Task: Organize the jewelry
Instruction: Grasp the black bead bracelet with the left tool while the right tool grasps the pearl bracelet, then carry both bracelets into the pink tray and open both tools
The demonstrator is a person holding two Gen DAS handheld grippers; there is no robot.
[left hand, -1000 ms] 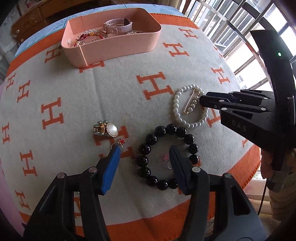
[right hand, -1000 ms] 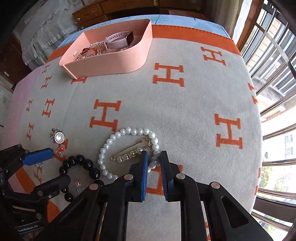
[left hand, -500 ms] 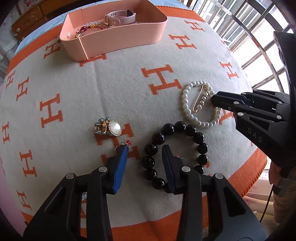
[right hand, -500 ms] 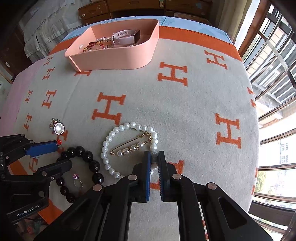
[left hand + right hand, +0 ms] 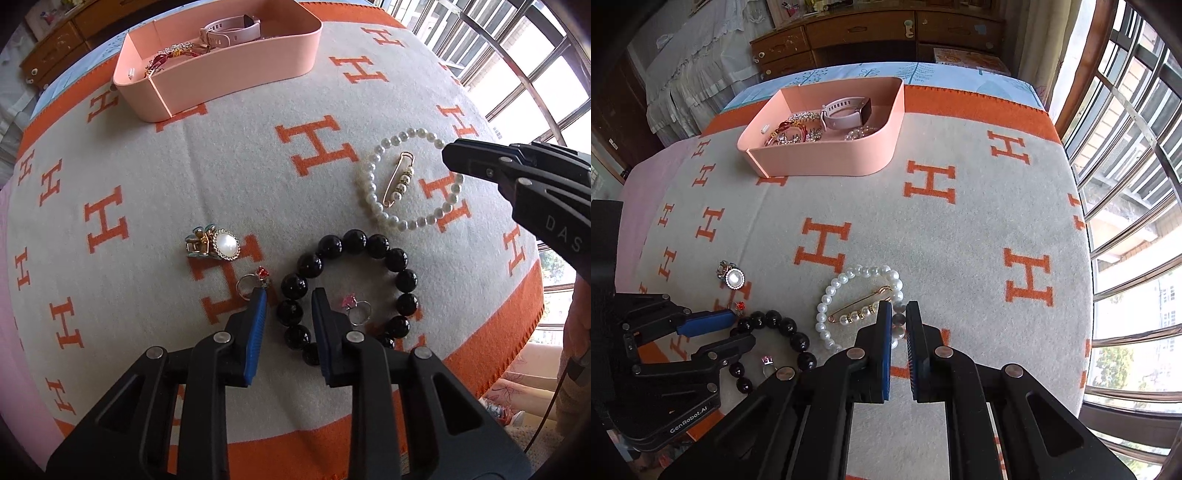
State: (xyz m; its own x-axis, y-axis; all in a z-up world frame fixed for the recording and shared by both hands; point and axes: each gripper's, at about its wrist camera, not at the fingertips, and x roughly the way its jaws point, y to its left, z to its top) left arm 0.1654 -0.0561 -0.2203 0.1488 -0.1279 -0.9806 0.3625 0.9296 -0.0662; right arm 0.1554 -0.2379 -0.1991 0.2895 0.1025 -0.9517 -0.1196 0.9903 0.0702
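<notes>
A black bead bracelet (image 5: 400, 260) lies on the grey and orange blanket. My left gripper (image 5: 286, 301) has its fingers closed in around the bracelet's left beads, touching or nearly so. A white pearl bracelet (image 5: 831, 291) with a gold pin (image 5: 862, 302) inside it lies to the right. My right gripper (image 5: 898, 317) is shut on the pearl bracelet's right side. A pearl brooch (image 5: 221, 245), a red-stone ring (image 5: 251, 282) and a pink-stone ring (image 5: 354, 308) lie close by.
A pink tray (image 5: 827, 162) at the far side holds a pink watch (image 5: 846, 110) and several sparkly pieces. The blanket's orange border (image 5: 491, 328) and the surface edge are near on the right, with windows beyond.
My left gripper's fingers have narrowed around the black bracelet's beads. My right gripper has closed on the pearl bracelet and pulled its right side out a little.
</notes>
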